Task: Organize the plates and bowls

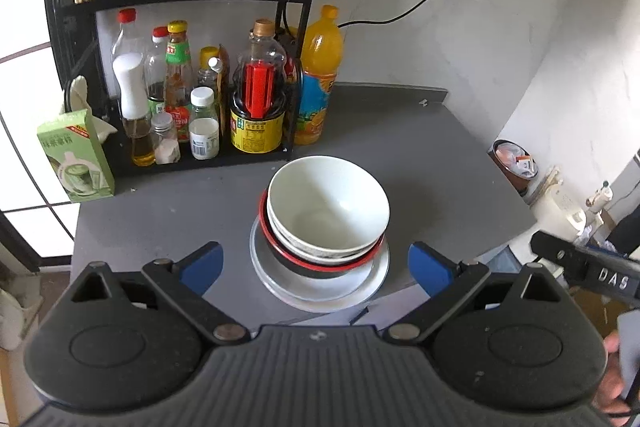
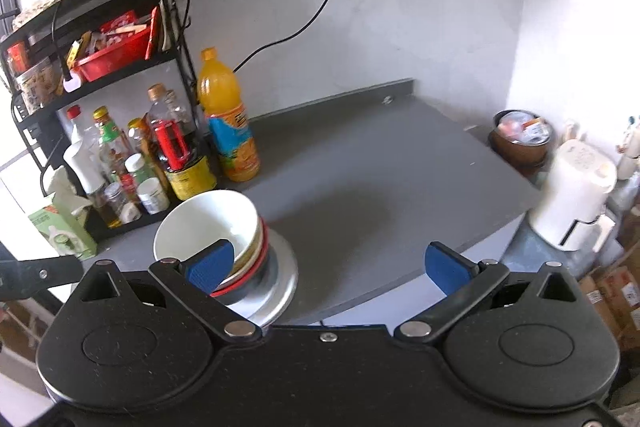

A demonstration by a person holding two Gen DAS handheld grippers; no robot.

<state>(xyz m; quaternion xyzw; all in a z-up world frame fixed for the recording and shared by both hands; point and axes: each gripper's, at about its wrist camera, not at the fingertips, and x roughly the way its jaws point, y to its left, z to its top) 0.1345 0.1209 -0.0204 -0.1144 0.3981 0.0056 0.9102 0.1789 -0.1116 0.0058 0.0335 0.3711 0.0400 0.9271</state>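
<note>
— What does the stack look like?
— A white bowl point(image 1: 328, 205) nests in a red-rimmed bowl point(image 1: 280, 247) on a white plate point(image 1: 320, 287), on the grey tabletop point(image 1: 400, 155) just ahead of the left hand-held gripper point(image 1: 316, 263).
— And the grippers?
— Both spread apart, empty; the right hand-held gripper point(image 2: 328, 263) has the stack at its left finger point(image 2: 210, 265), which hides part of the bowls.

- Left tool point(image 1: 316, 265): jaws spread wide, blue pads point(image 1: 204, 267) well apart, nothing between them; the tool points forward and downward.
- Right tool point(image 2: 330, 265): jaws likewise spread wide, blue pads point(image 2: 446, 267) apart and gripping nothing.
- Right tool, seen from the left wrist view, lies at the right edge, with part of the hand point(image 1: 614, 383) holding it visible below.
</note>
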